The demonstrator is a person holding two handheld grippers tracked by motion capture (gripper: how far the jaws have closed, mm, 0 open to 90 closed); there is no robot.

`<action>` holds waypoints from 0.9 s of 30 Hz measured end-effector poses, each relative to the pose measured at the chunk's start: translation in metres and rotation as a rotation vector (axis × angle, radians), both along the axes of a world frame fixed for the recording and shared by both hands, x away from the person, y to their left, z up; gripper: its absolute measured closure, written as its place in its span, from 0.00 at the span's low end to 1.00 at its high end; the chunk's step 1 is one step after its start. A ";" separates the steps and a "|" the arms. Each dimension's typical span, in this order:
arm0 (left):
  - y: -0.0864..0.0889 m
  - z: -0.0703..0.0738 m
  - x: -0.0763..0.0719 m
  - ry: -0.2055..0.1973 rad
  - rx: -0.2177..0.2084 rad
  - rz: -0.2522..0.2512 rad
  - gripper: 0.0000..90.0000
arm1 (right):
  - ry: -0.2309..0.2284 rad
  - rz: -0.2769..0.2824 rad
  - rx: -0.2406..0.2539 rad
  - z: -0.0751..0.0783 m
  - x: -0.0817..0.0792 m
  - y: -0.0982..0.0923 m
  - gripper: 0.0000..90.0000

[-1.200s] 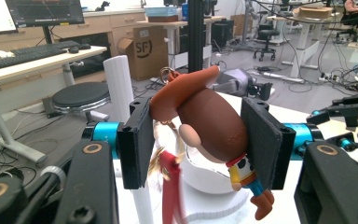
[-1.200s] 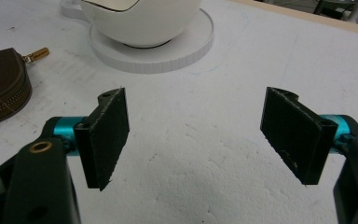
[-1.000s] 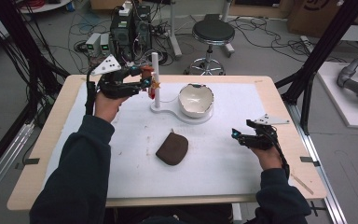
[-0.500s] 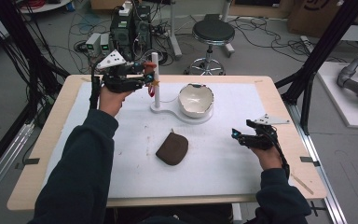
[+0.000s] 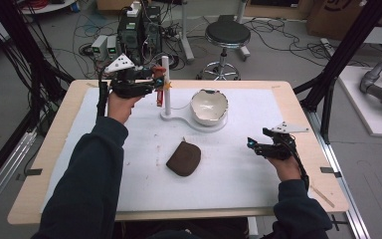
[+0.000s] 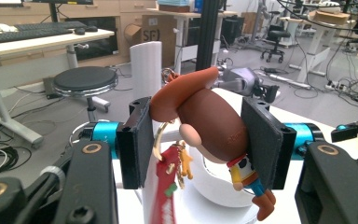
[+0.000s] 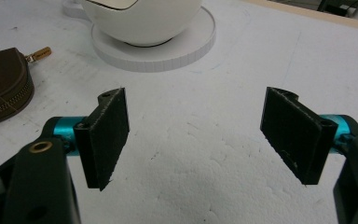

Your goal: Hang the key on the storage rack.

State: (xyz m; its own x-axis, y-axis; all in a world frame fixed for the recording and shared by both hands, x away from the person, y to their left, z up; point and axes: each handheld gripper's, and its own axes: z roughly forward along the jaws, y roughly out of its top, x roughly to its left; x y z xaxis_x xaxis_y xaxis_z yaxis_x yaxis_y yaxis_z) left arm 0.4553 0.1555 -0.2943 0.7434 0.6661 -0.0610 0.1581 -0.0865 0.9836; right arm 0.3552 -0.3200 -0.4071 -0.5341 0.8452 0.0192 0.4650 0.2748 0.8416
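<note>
Left gripper [image 6: 193,142]: I clamp the figurine keychain [image 6: 209,126] by its head, raised beside the white post [image 5: 165,84], so its ring [image 6: 161,137] hangs free, likely for hooking | Right gripper [image 7: 200,135]: jaws apart, idling above the foam mat [image 5: 238,174] | Brown pouch [image 5: 184,158]: mid-mat, untouched.

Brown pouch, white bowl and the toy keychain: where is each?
Brown pouch [image 5: 184,159], high view, middle of its top.
White bowl [image 5: 209,106], high view, inside.
Toy keychain [image 6: 209,122], left gripper view, figure's brown head.
</note>
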 end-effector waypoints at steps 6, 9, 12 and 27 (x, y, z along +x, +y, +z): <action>0.014 -0.014 -0.004 0.013 -0.017 0.044 0.50 | -0.003 0.003 -0.005 0.000 0.000 0.000 0.27; 0.022 -0.022 -0.009 0.011 -0.058 0.067 0.49 | -0.003 0.004 -0.006 0.000 0.000 0.000 0.27; 0.029 -0.029 -0.016 0.008 -0.063 0.084 0.48 | -0.002 0.001 -0.009 -0.001 0.000 0.001 0.27; 0.042 -0.080 -0.081 0.051 -0.008 0.070 0.20 | -0.003 -0.008 -0.034 -0.001 0.000 0.004 0.24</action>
